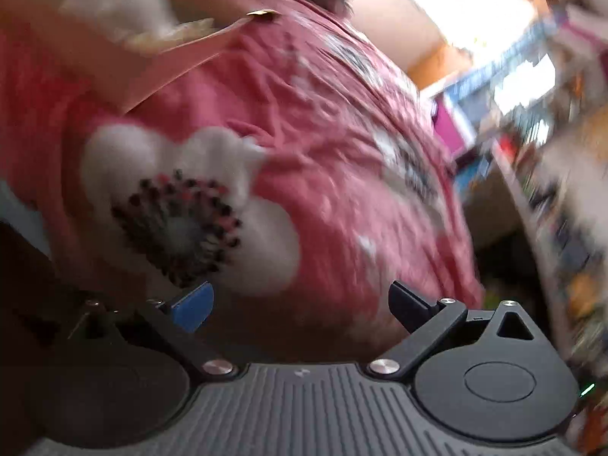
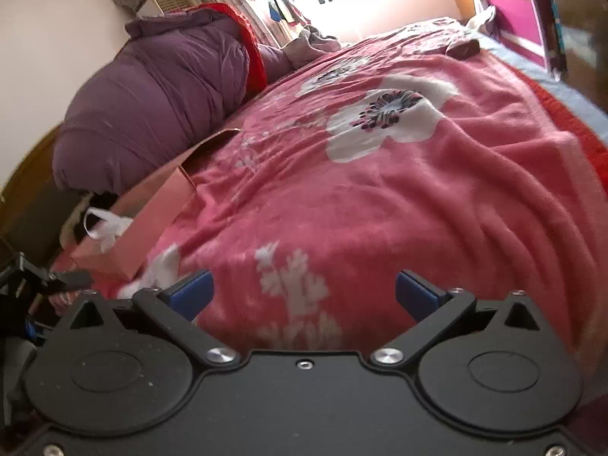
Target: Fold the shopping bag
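Observation:
A pink paper shopping bag (image 2: 152, 212) with white ribbon handles (image 2: 100, 230) lies on its side at the left of the bed, on a pink flowered blanket (image 2: 380, 197). In the left wrist view the bag (image 1: 144, 72) shows blurred at the upper left, its handles (image 1: 125, 3) above it. My right gripper (image 2: 302, 296) is open and empty over the blanket, right of the bag. My left gripper (image 1: 300, 304) is open and empty above the blanket (image 1: 304, 144), below the bag in its view.
A purple quilt bundle (image 2: 152, 95) lies against the wall behind the bag. Crumpled clothes (image 2: 311, 43) sit at the far end of the bed. Shelves and furniture (image 2: 532, 19) stand along the bed's right side. The left wrist view is motion-blurred.

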`<state>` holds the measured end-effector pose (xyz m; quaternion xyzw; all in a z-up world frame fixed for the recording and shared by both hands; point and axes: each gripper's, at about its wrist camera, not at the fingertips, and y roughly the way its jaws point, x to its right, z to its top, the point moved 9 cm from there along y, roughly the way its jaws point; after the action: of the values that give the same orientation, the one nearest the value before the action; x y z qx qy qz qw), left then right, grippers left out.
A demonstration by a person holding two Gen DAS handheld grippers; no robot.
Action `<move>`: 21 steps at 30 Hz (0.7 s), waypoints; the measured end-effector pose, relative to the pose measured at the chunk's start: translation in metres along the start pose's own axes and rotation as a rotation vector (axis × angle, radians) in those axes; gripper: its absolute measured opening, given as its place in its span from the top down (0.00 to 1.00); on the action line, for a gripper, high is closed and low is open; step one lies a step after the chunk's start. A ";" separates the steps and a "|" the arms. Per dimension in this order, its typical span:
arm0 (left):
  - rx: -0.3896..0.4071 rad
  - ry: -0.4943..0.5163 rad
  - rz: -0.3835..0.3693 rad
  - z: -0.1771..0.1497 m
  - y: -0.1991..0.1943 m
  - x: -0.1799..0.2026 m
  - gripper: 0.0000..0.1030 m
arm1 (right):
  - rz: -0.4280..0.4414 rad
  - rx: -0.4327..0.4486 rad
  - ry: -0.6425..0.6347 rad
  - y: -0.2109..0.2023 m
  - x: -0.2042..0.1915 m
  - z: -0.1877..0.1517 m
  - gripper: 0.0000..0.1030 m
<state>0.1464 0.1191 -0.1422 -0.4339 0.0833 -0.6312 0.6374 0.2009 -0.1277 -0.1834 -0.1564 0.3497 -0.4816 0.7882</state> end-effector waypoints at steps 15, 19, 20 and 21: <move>0.162 0.389 0.091 -0.052 -0.013 0.074 0.00 | -0.242 0.022 -0.148 -0.062 -0.009 -0.018 0.00; 0.179 0.403 0.035 -0.052 -0.023 0.082 0.00 | -0.278 0.049 -0.148 -0.084 -0.021 -0.007 0.00; 0.163 0.399 0.027 -0.053 -0.022 0.084 0.00 | -0.293 0.064 -0.161 -0.088 -0.025 0.000 0.00; 0.150 0.395 0.022 -0.053 -0.026 0.086 0.00 | -0.309 0.079 -0.174 -0.093 -0.029 0.007 0.00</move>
<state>0.1089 0.0243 -0.1197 -0.2520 0.1641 -0.7014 0.6463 0.1366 -0.1488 -0.1130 -0.2183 0.2330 -0.5950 0.7376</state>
